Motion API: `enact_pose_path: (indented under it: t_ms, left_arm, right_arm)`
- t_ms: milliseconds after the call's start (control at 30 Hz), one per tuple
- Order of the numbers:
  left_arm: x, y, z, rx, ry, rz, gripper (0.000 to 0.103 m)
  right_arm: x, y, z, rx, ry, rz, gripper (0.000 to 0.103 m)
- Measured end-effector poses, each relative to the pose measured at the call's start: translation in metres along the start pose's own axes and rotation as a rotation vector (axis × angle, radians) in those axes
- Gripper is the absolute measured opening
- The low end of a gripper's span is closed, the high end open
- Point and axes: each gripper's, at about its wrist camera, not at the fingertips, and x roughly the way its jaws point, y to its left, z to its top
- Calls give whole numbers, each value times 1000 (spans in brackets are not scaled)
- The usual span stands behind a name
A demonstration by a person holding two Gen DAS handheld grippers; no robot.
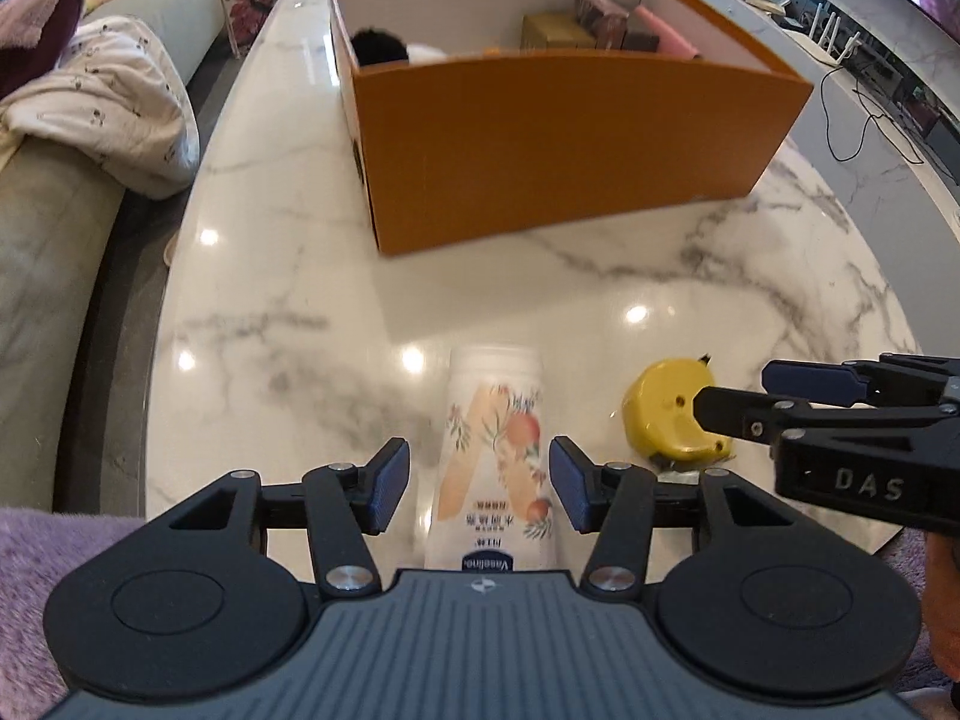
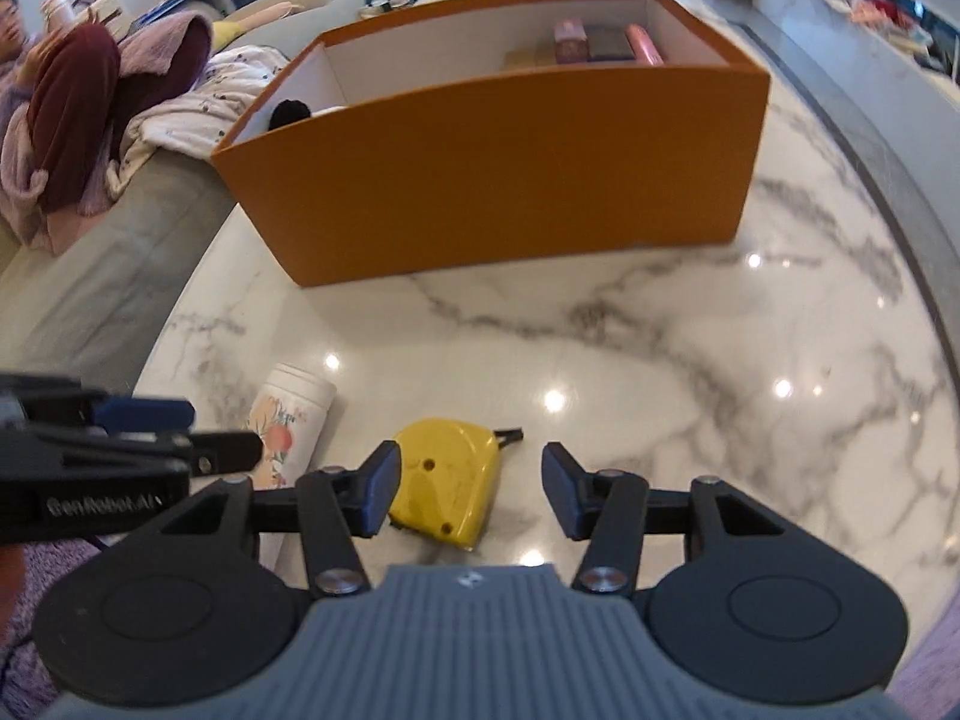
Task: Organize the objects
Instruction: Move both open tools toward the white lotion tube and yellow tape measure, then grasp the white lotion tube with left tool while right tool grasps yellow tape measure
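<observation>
1. Lotion bottle (image 1: 489,456) is lying on the marble desk (image 1: 288,312), sitting between the parted pads of the left tool (image 1: 480,483), which are not pressing on it.
2. Yellow tape measure (image 2: 447,480) is lying just right of the bottle; the right tool (image 2: 471,489) is hanging over it, pads apart, not gripping.
3. Orange box (image 1: 570,138) is standing farther back, holding small items.

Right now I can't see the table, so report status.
Left gripper open astride lotion bottle. Right gripper open over yellow tape measure. Neither gripped. Path to orange box clear.
</observation>
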Motion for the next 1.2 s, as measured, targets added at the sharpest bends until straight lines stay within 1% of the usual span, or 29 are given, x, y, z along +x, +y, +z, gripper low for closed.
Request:
enact_pose_path:
  t_ms: [133,200,300,433,533,733,800,833,1000,1167,1200]
  left_arm:
    - [7,1,-7,-11,5,-4,60]
    - [11,0,-10,-4,12,1,60]
    - [15,1,-14,-1,25,-18,60]
    - [19,1,-18,2,37,-23,63]
    - [20,1,-22,24,29,-17,64]
    - [18,4,-25,24,23,-40,62]
    - [17,6,-26,6,19,-54,62]
    - [16,8,-26,-9,15,-64,62]
    - [2,13,-21,-33,-48,-82,61]
    - [-19,16,-11,-55,-141,-87,60]
    - [-22,17,-9,-62,-159,-89,41]
  right_arm:
    - [3,2,-3,-3,-2,4,60]
    - [6,3,-4,-4,7,3,60]
    - [12,4,-6,6,20,5,60]
    - [18,7,-7,2,32,-3,60]
    - [23,11,-8,0,44,-1,60]
    - [29,22,-8,-47,33,-46,60]
    - [30,25,-9,-65,31,-59,58]
    - [30,25,-9,-69,29,-57,54]
    - [29,24,-10,-68,27,-56,53]
    - [26,21,-12,-51,32,-57,53]
    - [25,20,-12,-50,32,-57,53]
